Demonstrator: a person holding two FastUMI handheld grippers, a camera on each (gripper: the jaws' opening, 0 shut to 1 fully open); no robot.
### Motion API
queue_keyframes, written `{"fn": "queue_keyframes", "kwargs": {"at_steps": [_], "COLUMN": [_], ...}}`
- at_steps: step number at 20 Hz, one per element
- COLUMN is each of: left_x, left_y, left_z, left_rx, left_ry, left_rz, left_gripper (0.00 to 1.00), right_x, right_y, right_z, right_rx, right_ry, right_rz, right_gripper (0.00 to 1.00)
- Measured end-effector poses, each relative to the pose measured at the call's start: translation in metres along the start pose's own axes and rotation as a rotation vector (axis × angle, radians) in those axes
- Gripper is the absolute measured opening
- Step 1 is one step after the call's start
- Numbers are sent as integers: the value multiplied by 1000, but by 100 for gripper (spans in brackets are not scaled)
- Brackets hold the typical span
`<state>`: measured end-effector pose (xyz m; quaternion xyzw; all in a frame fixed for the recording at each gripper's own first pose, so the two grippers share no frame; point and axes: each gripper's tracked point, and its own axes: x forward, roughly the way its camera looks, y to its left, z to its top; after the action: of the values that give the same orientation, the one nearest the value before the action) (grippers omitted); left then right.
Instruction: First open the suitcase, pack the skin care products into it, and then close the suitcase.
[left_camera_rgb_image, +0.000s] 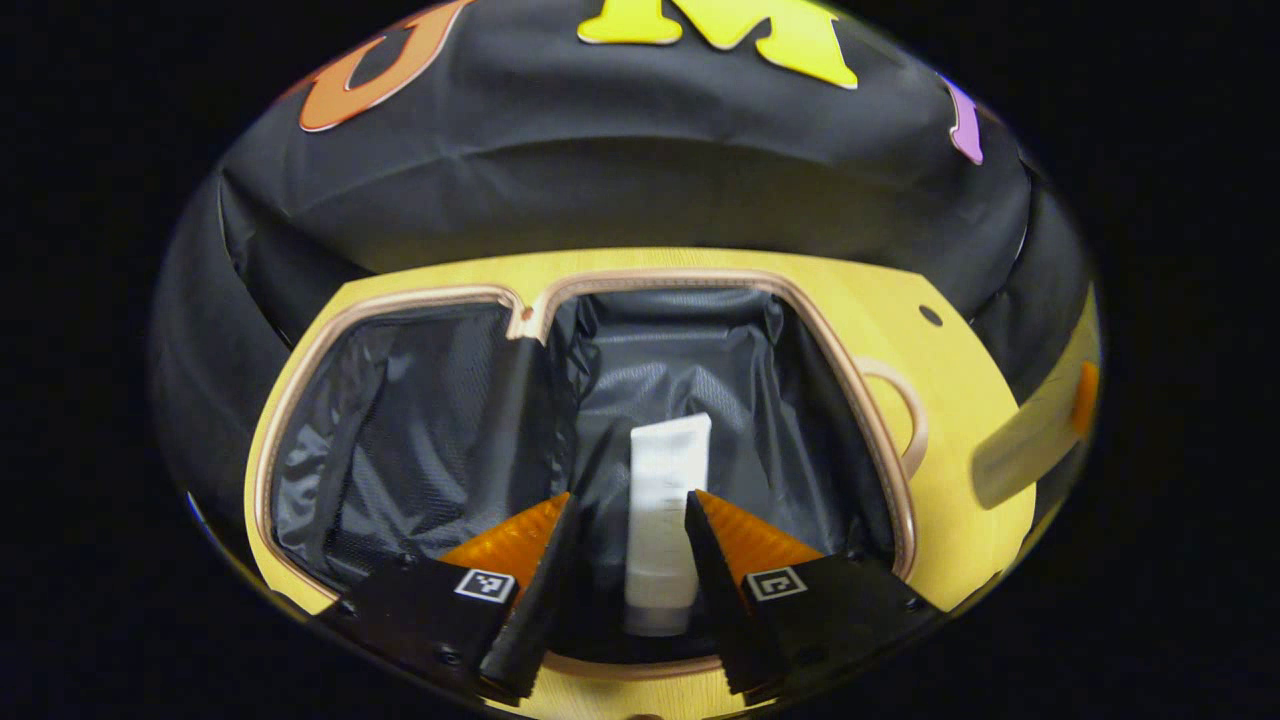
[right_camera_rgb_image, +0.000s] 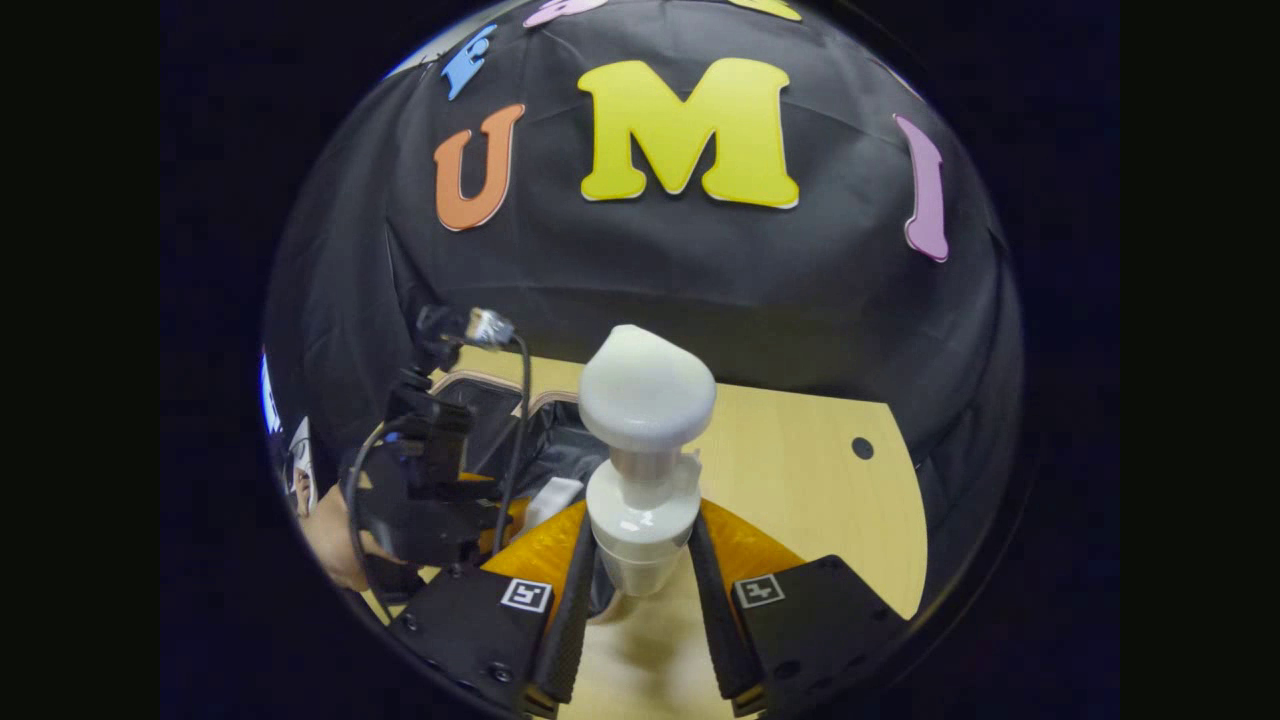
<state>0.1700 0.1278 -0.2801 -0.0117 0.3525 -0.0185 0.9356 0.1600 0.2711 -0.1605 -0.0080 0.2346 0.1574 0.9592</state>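
We pack the creams into the open suitcase (left_camera_rgb_image: 905, 470).
Our left hand-held gripper (left_camera_rgb_image: 628, 520) is spread around the white tube (left_camera_rgb_image: 665, 520) lying inside; our right hand-held gripper (right_camera_rgb_image: 640, 550) pinches the pump bottle (right_camera_rgb_image: 645, 450) above the table (right_camera_rgb_image: 800, 450), ready to go in.

The open suitcase (left_camera_rgb_image: 905, 400) lies on the table (left_camera_rgb_image: 980, 360), its two halves side by side. A tube (left_camera_rgb_image: 665, 520) lies in the right half, between the left gripper (left_camera_rgb_image: 628, 505) fingers. In the right gripper view, a pump bottle (right_camera_rgb_image: 645, 470) stands upright at centre between the right gripper (right_camera_rgb_image: 640, 545) fingers, with the suitcase behind it to the left.
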Motion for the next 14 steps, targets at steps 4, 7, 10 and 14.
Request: {"fn": "queue_keyframes", "kwargs": {"at_steps": [4,7,10,14], "left_x": [-47,-92,-139,-198], "left_y": [38,70,110,150], "left_z": [23,42,59,91], "left_rx": [-33,-29,-11,-13], "left_ry": [-164,-310,-433,-599], "left_rz": [63,84,168,227], "left_gripper": [100,100,100,100], "right_x": [30,57,74,79], "right_y": [34,63,73,74], "right_z": [-8,-44,-81,-87], "right_rx": [0,-13,15,-1], "right_ry": [59,178,316,349], "right_rz": [21,51,47,29], "right_gripper": [47,49,47,49]}}
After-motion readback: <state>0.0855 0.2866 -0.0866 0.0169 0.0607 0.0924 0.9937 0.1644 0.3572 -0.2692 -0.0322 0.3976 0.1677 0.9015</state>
